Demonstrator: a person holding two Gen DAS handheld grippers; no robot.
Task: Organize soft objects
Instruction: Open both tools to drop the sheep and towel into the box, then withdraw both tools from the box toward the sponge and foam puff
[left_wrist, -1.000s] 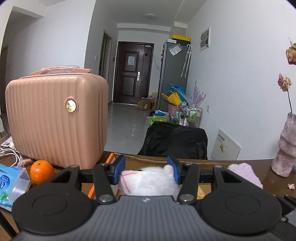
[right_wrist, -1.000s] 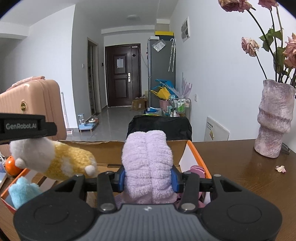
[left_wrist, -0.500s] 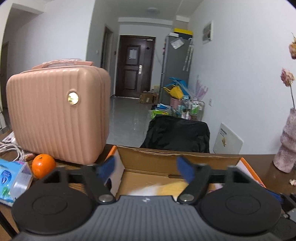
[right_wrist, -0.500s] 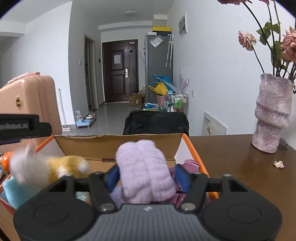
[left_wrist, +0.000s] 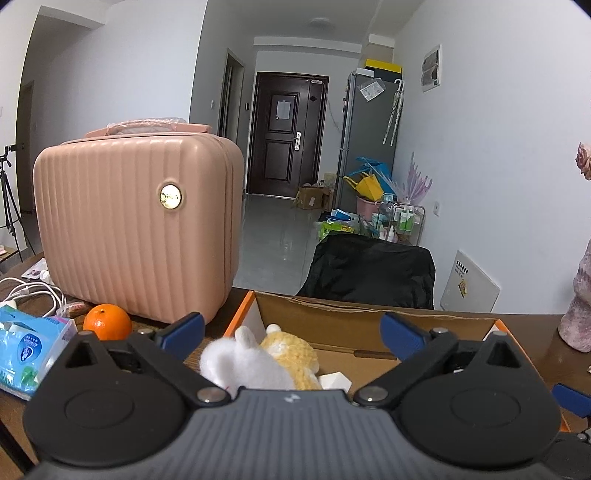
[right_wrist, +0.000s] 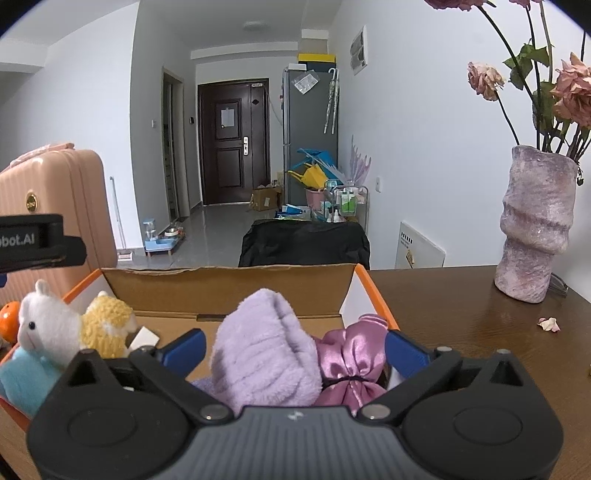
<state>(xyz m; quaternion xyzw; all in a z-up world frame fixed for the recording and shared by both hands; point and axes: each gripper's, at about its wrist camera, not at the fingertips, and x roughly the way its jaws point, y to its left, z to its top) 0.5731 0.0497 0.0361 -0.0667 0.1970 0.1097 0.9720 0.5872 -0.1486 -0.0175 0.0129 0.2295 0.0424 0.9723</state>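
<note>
An open cardboard box (left_wrist: 369, 318) with an orange rim sits on the wooden table under both grippers. My left gripper (left_wrist: 291, 329) hangs over its left part with its jaws opening; the white and yellow plush alpaca (left_wrist: 243, 363) lies loose in the box below them, untouched. My right gripper (right_wrist: 295, 345) has its jaws opening too; the lilac fluffy cloth (right_wrist: 266, 354) rests in the box (right_wrist: 221, 284) between the pads, free of them. A pink satin pouch (right_wrist: 351, 360) and a light blue plush (right_wrist: 22, 373) lie in the box as well.
A pink ribbed suitcase (left_wrist: 136, 229) stands left of the box, with an orange (left_wrist: 107, 326), a tissue pack (left_wrist: 29, 350) and white cables (left_wrist: 29, 291) in front. A purple vase (right_wrist: 535, 225) of dried roses stands at the right. A black chair (left_wrist: 369, 269) backs the table's far edge.
Both grippers went from shut to wide open. The alpaca dropped out of the left one and the lilac cloth out of the right one; both now lie in the box.
</note>
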